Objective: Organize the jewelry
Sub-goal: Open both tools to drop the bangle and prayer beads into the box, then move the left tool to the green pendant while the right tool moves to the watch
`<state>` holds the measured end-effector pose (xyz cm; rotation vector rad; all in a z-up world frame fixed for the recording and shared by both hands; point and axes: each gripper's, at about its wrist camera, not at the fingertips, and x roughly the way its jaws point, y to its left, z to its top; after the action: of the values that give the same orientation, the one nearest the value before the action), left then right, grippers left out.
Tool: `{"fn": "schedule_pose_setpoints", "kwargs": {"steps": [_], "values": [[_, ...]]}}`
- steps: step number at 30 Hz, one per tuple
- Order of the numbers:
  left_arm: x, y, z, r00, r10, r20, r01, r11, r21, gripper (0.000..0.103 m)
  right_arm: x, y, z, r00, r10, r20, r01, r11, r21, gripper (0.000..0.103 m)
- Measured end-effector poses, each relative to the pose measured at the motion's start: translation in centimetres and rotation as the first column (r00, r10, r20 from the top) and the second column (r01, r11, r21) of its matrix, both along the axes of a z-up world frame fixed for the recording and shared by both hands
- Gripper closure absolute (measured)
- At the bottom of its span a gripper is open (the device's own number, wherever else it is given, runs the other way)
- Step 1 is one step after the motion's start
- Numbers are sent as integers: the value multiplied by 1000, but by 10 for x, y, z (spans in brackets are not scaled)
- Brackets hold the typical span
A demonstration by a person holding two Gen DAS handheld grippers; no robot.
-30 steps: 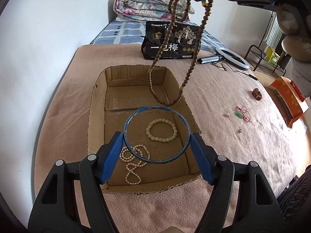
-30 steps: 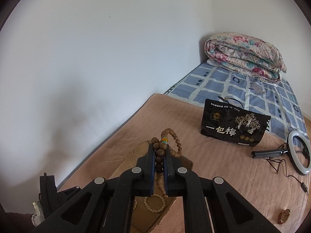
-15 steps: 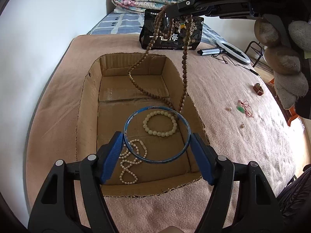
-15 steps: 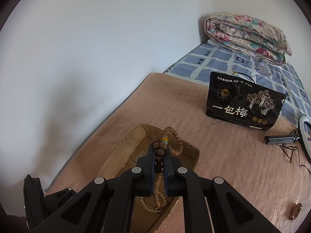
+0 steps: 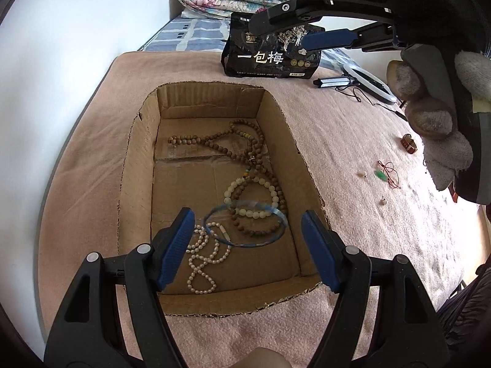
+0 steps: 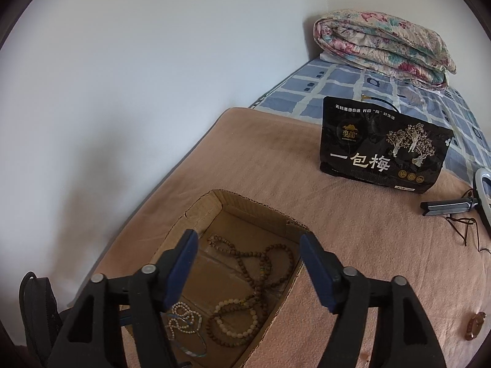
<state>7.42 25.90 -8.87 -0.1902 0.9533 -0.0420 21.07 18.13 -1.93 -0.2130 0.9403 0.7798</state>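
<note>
above the cardboard box (image 5: 139,165), both tongs tilted down, right tongs (image 6: 247,271) just released, left tongs (image 5: 250,247) released

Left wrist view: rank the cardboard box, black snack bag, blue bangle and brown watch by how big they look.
1. cardboard box
2. black snack bag
3. blue bangle, nearer the camera than the bag, so this gap is unsure
4. brown watch
</note>
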Motion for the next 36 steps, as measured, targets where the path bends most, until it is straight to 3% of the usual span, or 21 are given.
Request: {"fn": "schedule_pose_setpoints", "kwargs": {"steps": [4, 19, 28, 36], "values": [[0, 3, 3, 1000, 17, 6, -17, 1000, -9, 29, -1, -4, 3, 1000, -1, 13, 1, 1000, -2, 18], [-8, 0, 23, 996, 53, 71, -54, 999, 4, 29, -16, -36, 20, 998, -27, 63, 25, 999, 38, 10], [-7, -21, 38, 993, 14, 119, -16, 1000, 16, 29, -15, -100, 27, 991, -134, 0, 133, 981, 143, 3], [-2, -64, 47, 989, -87, 123, 79, 994, 69, 29, -12, -171, 39, 963, -247, 106, 236, 966, 109, 0]]}}
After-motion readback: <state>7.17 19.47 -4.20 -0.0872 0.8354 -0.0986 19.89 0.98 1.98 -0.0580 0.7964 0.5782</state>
